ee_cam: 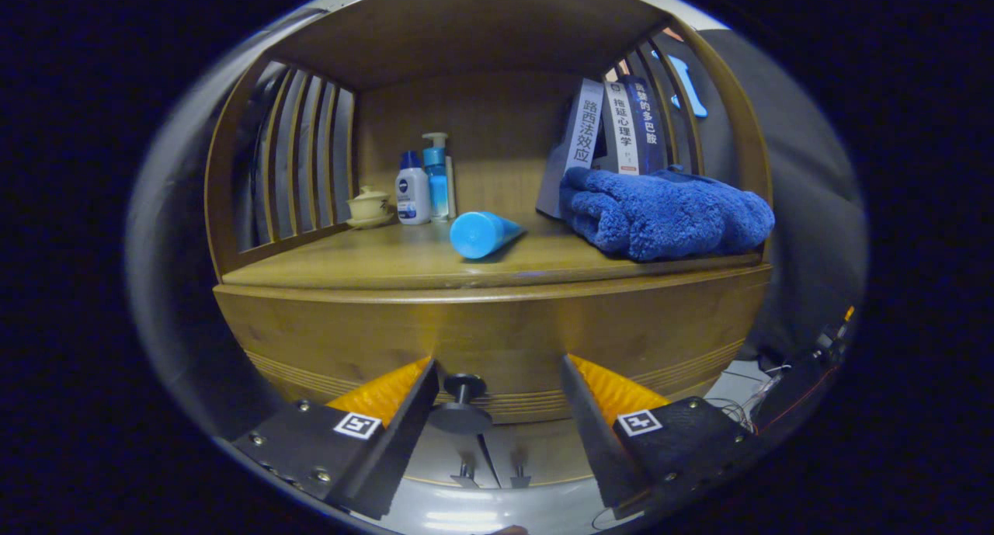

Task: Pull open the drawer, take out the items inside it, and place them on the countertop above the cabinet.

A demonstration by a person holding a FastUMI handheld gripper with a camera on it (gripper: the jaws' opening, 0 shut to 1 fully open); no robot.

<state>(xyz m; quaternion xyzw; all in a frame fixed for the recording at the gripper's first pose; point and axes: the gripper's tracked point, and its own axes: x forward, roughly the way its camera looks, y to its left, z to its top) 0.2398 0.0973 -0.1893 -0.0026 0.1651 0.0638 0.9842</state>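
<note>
A wooden cabinet faces me, its drawer front [497,333] closed below an open shelf, the countertop [404,259]. The drawer's dark round knob [462,403] sits low on the front, between my fingers and nearer the left one. My gripper [497,368] is open, fingers spread to either side of the knob and touching nothing. On the countertop lie a light blue tube [481,234] on its side and a folded blue towel [660,213]. What is inside the drawer is hidden.
At the shelf's back left stand a small lidded cup [370,206], a white bottle [412,193] and a blue pump bottle [437,176]. Several books [613,127] lean behind the towel. Slatted side walls enclose the shelf. Two small knobs [491,477] show on doors below. Cables [784,372] lie at the right.
</note>
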